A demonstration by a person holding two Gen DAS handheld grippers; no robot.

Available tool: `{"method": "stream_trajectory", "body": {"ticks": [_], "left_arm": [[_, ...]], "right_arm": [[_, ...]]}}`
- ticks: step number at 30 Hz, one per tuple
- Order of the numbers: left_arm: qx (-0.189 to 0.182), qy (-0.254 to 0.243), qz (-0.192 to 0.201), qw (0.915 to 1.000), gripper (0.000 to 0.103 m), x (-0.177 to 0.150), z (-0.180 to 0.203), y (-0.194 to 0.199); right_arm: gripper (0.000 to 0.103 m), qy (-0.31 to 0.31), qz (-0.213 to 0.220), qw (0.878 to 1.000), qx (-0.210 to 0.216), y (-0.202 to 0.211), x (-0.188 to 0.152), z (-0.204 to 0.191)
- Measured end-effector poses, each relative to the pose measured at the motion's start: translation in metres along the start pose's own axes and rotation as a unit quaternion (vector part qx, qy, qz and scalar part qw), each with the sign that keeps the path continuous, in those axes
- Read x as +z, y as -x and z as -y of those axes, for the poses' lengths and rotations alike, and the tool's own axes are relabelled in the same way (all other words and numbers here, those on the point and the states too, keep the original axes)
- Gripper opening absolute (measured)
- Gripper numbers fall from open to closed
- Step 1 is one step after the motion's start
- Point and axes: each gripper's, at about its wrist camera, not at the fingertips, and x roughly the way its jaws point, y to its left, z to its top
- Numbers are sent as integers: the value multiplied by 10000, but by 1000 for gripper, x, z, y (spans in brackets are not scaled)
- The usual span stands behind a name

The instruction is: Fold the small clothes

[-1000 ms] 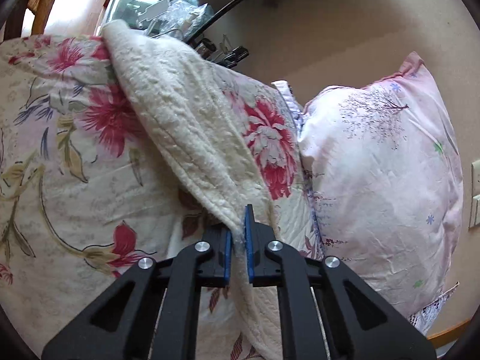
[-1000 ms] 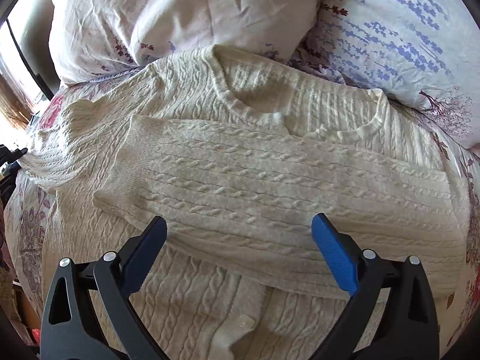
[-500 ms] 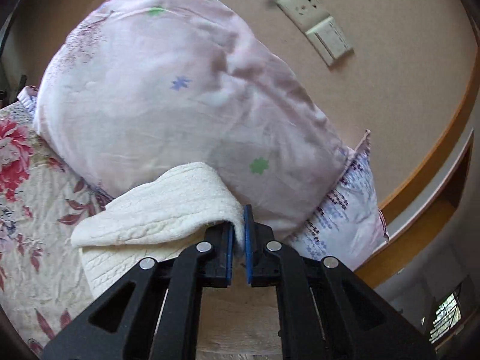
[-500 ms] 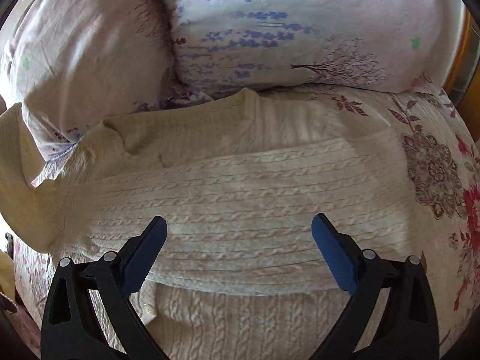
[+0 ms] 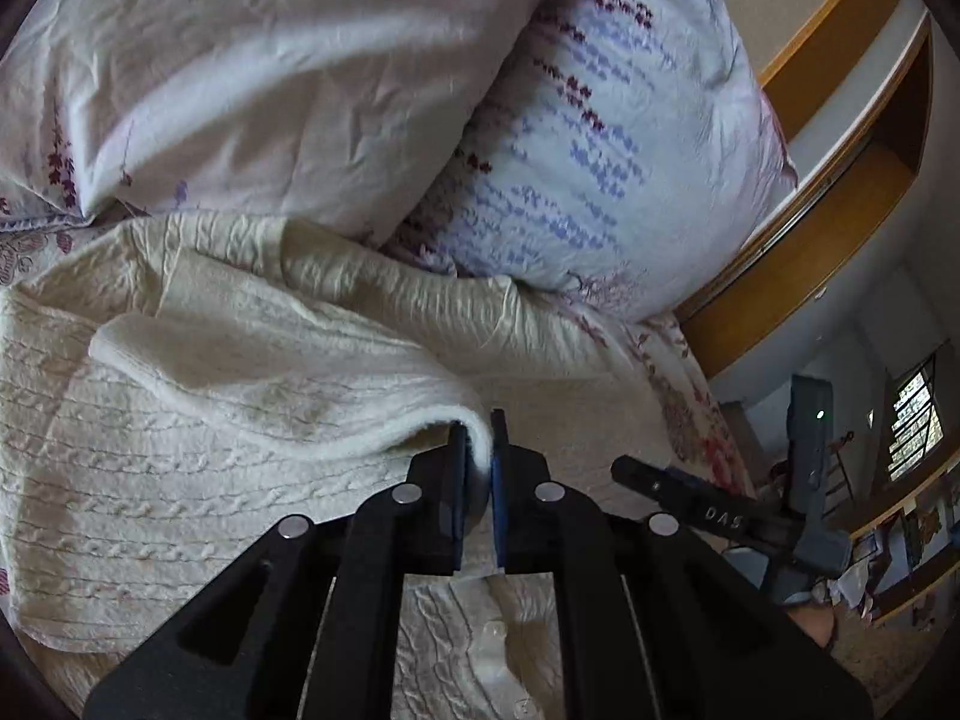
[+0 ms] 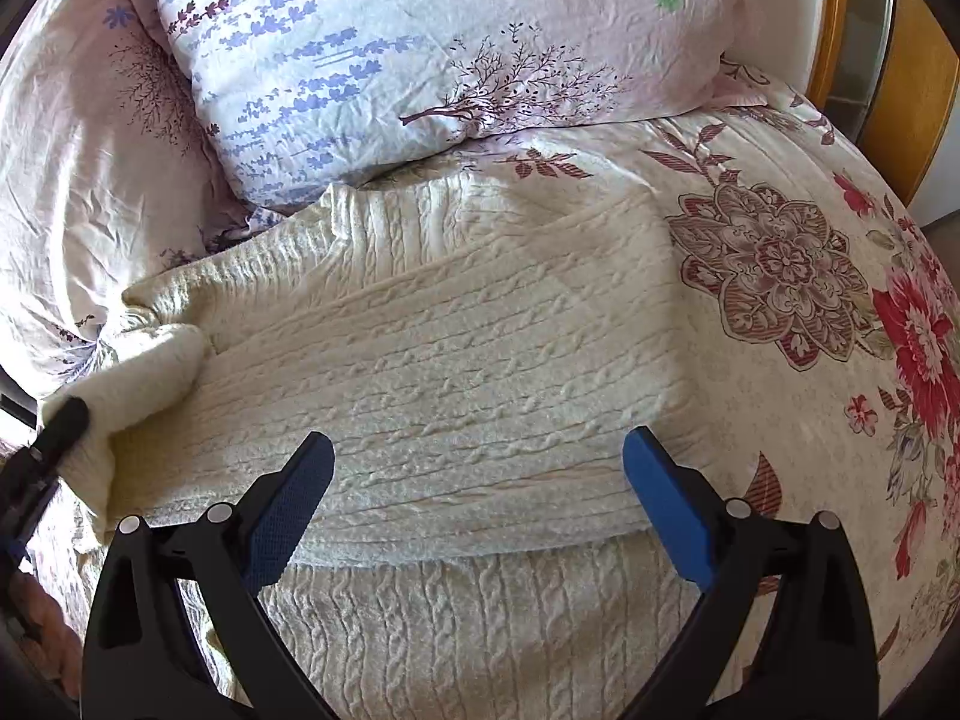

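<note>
So the sweater [image 6: 456,372] is a cream cable-knit one, lying on the floral quilt [image 6: 798,276] right below the pillows [image 6: 420,54]. Its neck end is pushed up against the pillows, and one sleeve is already folded flat across the body.

The left gripper [image 5: 478,450] has its blue pads [image 5: 497,468] pinched together on the sleeve [image 5: 270,384], with a bit of cream knit squeezed between them. That sleeve hangs in a loose curl over the sweater's chest, lifted off it at the gripper end. In the right wrist view you can see the same pinch at the sweater's left edge, where the black tip [image 6: 63,426] grips the bunched cuff [image 6: 144,372].

The right gripper [image 6: 478,504] is spread wide with nothing in it, hovering over the sweater's lower part, fingers [image 6: 288,510] apart on either side of the folded band.

A wooden bed frame [image 6: 912,96] shows past the quilt, right of the pillows.
</note>
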Motion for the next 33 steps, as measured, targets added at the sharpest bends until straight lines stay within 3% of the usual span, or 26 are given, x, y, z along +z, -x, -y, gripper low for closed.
{"method": "stream_trajectory", "body": {"ticks": [3,5,7,10,14,18,22,27,31,33], "left_arm": [[138,-76,-348,9993,22,-14,-5,-11],[199,-118,-262,9994,57,-19,-7,-2],[316,-200,19,9993,72,-23,-11,19],[842,-265,401,9953,73,-28,-26,54],[1808,-197,643,9812,73,-37,-58,90],[2490,-349,521,9665,73,-55,-85,115],[2553,-486,324,9651,73,-71,-99,122],[2442,-690,163,9671,73,-78,-99,115],[2563,-736,48,9638,73,-78,-103,105],[2635,-683,27,9622,73,-78,-106,102]], "right_arm": [[99,148,43,9998,148,2,-1,-10],[99,320,88,9988,370,4,1,-20],[97,572,197,9952,764,9,2,-35],[82,1209,331,9817,1431,22,6,-72],[66,2312,309,9510,2031,30,5,-137],[62,3442,247,9166,2018,20,-9,-203],[56,4108,-51,8941,1785,-6,-23,-248],[50,4279,-239,8908,1509,-35,-27,-271],[14,4110,-238,9014,1346,-46,-22,-270],[8,3816,-182,9125,1464,-42,-13,-259]]}}
